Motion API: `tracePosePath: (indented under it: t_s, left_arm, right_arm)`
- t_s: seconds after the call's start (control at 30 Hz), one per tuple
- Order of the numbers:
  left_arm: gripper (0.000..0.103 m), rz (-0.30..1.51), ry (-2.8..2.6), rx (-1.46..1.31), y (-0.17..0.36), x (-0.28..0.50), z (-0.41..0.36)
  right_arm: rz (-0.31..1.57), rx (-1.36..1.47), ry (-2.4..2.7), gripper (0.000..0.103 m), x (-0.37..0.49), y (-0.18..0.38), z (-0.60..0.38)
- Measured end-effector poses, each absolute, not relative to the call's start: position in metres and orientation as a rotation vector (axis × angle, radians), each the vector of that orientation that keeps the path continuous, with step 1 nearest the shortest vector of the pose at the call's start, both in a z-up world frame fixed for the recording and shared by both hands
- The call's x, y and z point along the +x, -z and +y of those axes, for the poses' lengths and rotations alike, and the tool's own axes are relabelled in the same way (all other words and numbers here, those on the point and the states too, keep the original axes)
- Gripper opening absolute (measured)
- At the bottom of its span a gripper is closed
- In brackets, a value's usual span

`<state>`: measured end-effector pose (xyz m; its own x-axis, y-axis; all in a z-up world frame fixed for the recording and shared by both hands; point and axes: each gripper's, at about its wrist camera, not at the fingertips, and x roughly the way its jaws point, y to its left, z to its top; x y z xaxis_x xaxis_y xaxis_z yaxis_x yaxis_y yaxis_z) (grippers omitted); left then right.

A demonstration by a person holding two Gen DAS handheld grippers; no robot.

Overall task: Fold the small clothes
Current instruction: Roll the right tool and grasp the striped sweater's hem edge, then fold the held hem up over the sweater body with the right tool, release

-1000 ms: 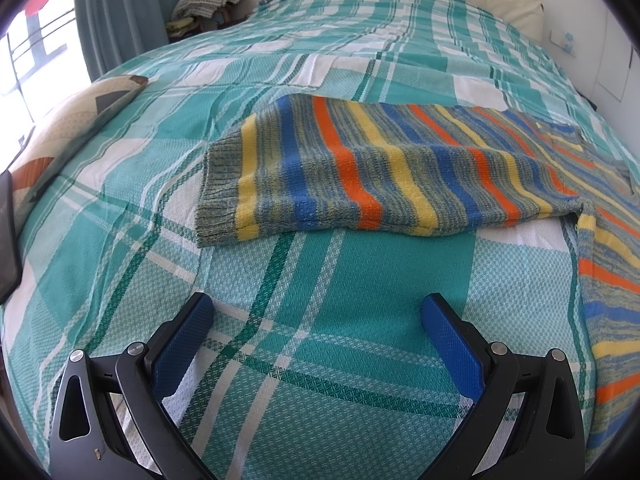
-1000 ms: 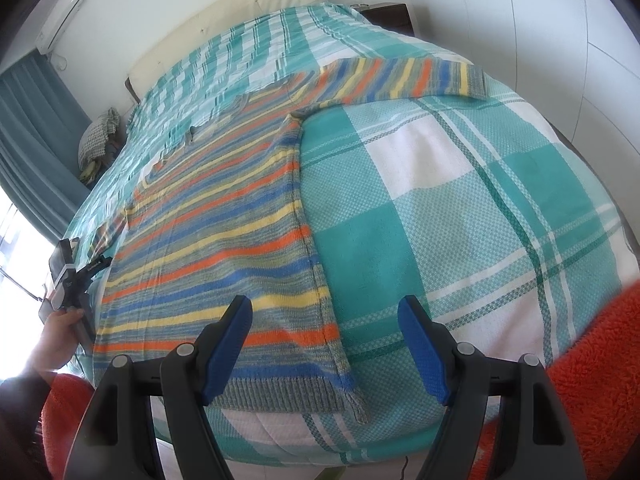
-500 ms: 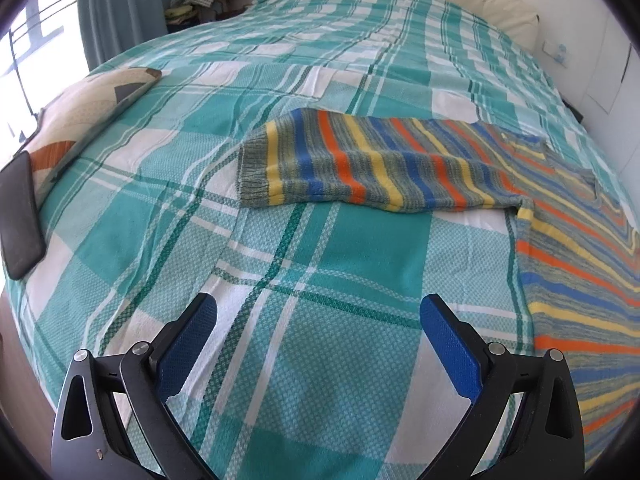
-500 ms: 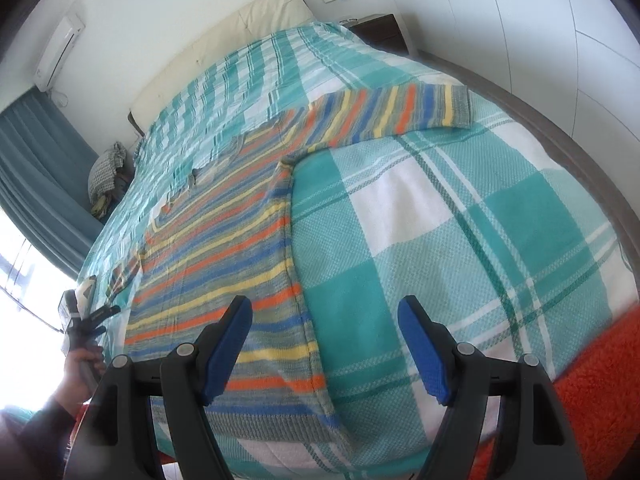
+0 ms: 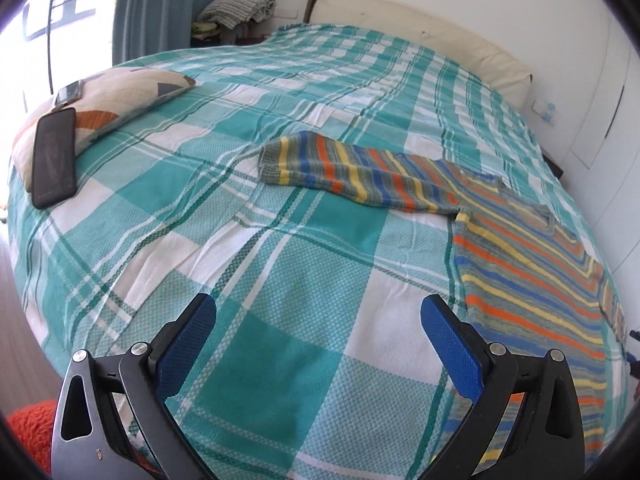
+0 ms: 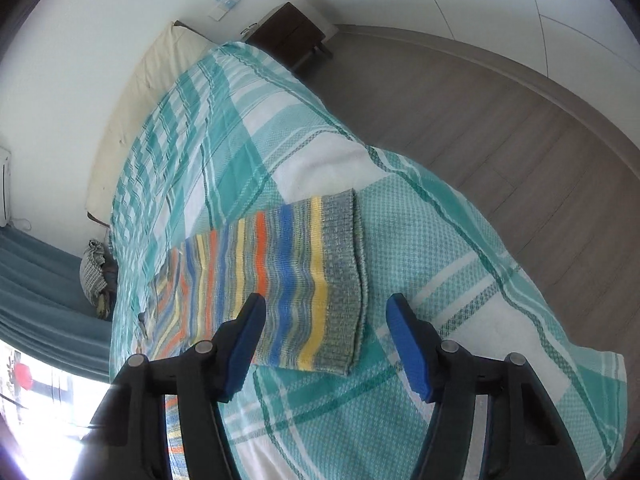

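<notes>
Right gripper (image 6: 326, 340): jaws apart and empty, though narrower than in the earlier frames, having just been closing. It now hangs over the ribbed cuff of the right sleeve (image 6: 304, 280), which lies between the blue pads (image 6: 408, 344) without being pinched. A second ago the same view showed the hem of the striped sweater (image 5: 532, 280) directly ahead; the gripper has since swung to the sleeve end, and the wooden floor (image 6: 500, 140) beyond the bed edge has come into sight. Judged from this, the first fold is about to start: the right sleeve is lined up to be taken and laid across the body.

Left gripper (image 5: 318, 328): jaws spread wide, nothing between them, over bare checked bedspread (image 5: 280, 260). It has drawn back from the left sleeve (image 5: 352, 174), which filled the near view a second ago and now lies well apart, farther up the bed. The left side is thus not yet engaged.

The sweater lies flat on the bed, both sleeves stretched out to the sides, unfolded.

Count: one sweater with two sleeves; two grippers; one patterned cushion (image 5: 132, 92) at the far left; one dark phone (image 5: 54, 158) on its near end, and a second, smaller device (image 5: 70, 92) on its far end; one folded cloth pile (image 5: 236, 8) by the curtain (image 5: 176, 4); one bedside table (image 6: 292, 36).
</notes>
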<state>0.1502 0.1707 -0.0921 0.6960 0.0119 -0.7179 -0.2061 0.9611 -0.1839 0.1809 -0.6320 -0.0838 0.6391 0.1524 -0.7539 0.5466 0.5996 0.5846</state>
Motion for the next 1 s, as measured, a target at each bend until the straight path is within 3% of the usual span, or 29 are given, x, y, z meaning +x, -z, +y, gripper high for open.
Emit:
tracePosePath:
  t_s: [0.13, 0.2, 0.23, 0.27, 0.4, 0.63, 0.73, 0.83, 1.0]
  left_arm:
    - [0.102, 0.795, -0.156, -0.3, 0.099, 0.153, 0.18]
    - [0.102, 0.807, -0.163, -0.296, 0.103, 0.155, 0.179]
    - [0.102, 0.815, -0.162, -0.291, 0.105, 0.155, 0.177]
    - [0.102, 0.821, -0.157, -0.287, 0.106, 0.155, 0.176]
    - [0.102, 0.805, -0.137, -0.269, 0.103, 0.151, 0.172]
    - [0.102, 0.808, -0.127, -0.287, 0.103, 0.155, 0.177]
    - [0.102, 0.806, -0.132, -0.303, 0.104, 0.155, 0.18]
    - [0.102, 0.809, -0.143, -0.313, 0.105, 0.152, 0.183]
    - [0.102, 0.81, -0.129, -0.325, 0.104, 0.153, 0.185]
  right_arm:
    - [0.89, 0.952, 0.266, 0.052, 0.195, 0.099, -0.64]
    - [0.916, 0.934, 0.287, 0.036, 0.202, 0.104, -0.64]
    - [0.942, 0.896, 0.302, 0.017, 0.207, 0.104, -0.638]
    - [0.966, 0.855, 0.308, 0.007, 0.211, 0.103, -0.636]
    - [0.996, 0.618, 0.364, 0.006, 0.226, 0.065, -0.613]
    - [0.873, 0.394, -0.045, 0.006, 0.288, -0.072, -0.476]
    - [0.879, 0.418, -0.293, 0.009, 0.327, -0.086, -0.388]
    - [0.921, 0.46, -0.441, 0.063, 0.362, -0.068, -0.327]
    - [0.964, 0.438, -0.389, 0.062, 0.367, -0.044, -0.317]
